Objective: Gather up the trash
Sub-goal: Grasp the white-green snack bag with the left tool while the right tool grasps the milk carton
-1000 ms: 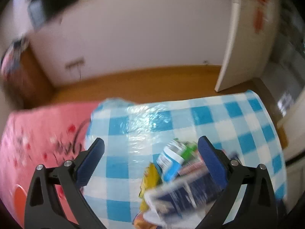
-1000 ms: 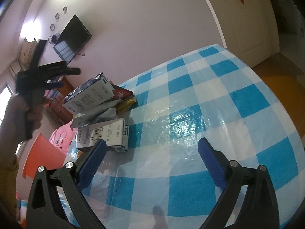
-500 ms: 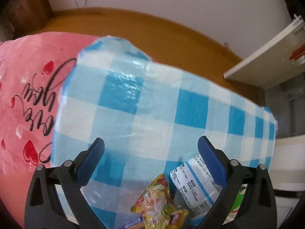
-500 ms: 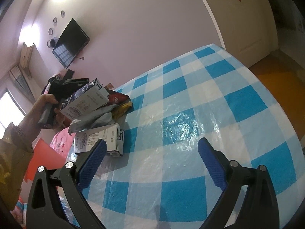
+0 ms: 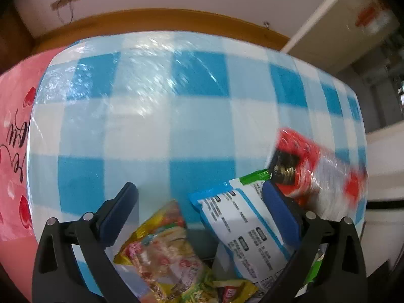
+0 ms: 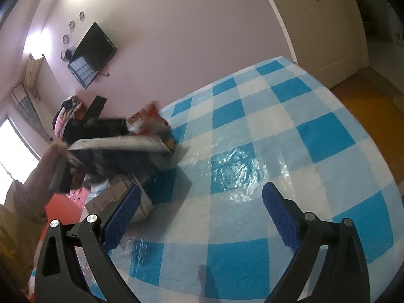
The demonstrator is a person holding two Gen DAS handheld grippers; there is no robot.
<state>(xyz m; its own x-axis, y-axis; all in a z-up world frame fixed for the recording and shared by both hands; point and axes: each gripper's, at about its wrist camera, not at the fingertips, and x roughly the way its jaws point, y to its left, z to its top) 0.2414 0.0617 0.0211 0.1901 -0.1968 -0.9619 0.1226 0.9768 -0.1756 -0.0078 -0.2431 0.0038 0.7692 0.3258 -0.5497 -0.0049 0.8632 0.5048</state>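
The left gripper (image 5: 199,207), its blue-padded jaws spread wide, hangs over a pile of crinkled snack wrappers (image 5: 176,252) at 6 o'clock on the blue-and-white checked plastic tablecloth (image 5: 161,116). A blurred red packet (image 5: 303,156) sits at 3 o'clock, possibly a wrapper. The right gripper (image 6: 199,209) is also spread, holding nothing, with the pile (image 6: 118,156) at its 10 o'clock.

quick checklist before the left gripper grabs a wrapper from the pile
1. Left hand-held gripper open: ok, nothing clamped.
2. Wrapper between its fingers: ok, the yellow packet and the white-blue packet both lie in the gap.
3. Only one item in the gap: not ok, two packets overlap there.
4. Image sharp enough to aim: not ok, the red packet is motion-blurred.
5. Right hand-held gripper clear of the pile: ok, open over the checked cloth.
6. Trash bin in view: cannot tell.
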